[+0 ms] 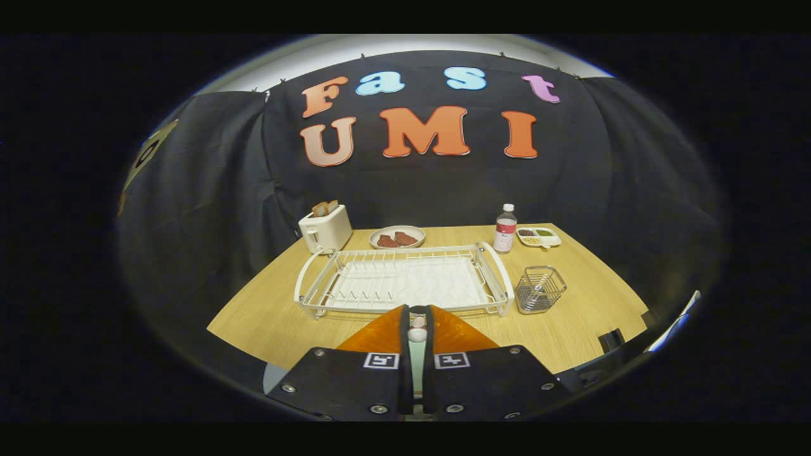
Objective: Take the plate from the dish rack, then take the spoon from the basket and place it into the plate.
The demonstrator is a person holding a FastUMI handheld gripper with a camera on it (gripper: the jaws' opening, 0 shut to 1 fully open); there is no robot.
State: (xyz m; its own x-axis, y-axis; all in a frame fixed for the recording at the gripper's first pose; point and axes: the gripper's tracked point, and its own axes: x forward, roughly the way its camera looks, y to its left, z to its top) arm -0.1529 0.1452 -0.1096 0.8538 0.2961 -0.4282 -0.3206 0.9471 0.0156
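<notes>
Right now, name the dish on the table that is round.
The plate with red pieces, behind the rack beside the toaster; the tray by the bottle is oblong and divided. The gripper pinches a thin pale edge.

– Where's the tool (417, 316)?
– Just short of the dish rack (405, 278), fingers nearly together with a thin, pale thing between them.
– Around the rack?
– Wire basket (540, 289) beside it; toaster (325, 228), bottle (505, 228) beyond.

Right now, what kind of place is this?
Probably a staged kitchen tabletop in a recording booth: a dish rack, a toaster and a wire basket on a wooden table. The fingers look closed.
</notes>
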